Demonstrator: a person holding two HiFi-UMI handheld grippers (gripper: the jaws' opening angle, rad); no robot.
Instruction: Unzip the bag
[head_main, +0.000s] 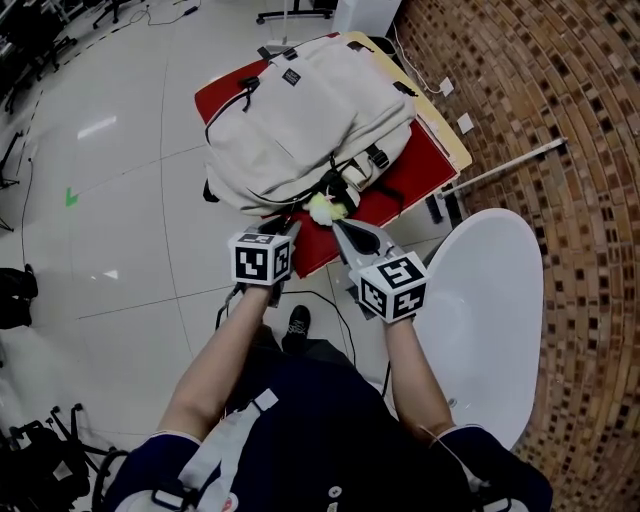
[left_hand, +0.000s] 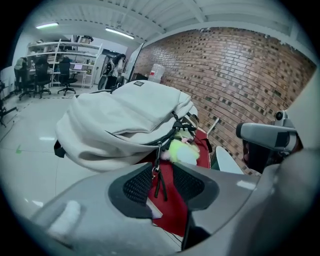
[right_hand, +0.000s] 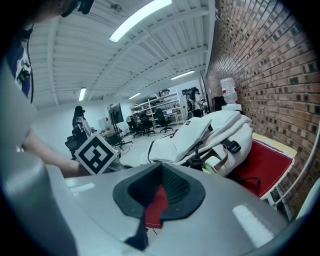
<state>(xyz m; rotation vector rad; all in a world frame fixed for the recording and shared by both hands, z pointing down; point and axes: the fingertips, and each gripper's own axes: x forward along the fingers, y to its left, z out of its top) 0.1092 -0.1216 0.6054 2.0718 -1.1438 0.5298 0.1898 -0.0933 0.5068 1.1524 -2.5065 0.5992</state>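
A cream backpack (head_main: 300, 120) lies on a table with a red cover (head_main: 405, 185). A yellow-green plush charm (head_main: 325, 208) hangs at its near corner. In the left gripper view the bag (left_hand: 125, 120) fills the middle, and a black zipper pull (left_hand: 158, 176) dangles from its zip between my left gripper's (left_hand: 162, 182) pads, close to the left one. Those jaws stand apart and do not press on it. My left gripper (head_main: 287, 230) is at the bag's near edge. My right gripper (head_main: 342, 228) sits beside it, shut and empty; its view shows the bag (right_hand: 210, 135) ahead.
A white rounded seat (head_main: 485, 320) stands at my right, by the brick wall (head_main: 560, 100). A white pole (head_main: 505, 165) leans off the table's right corner. Cables run over the tiled floor below the table edge. Office chairs and desks stand far back.
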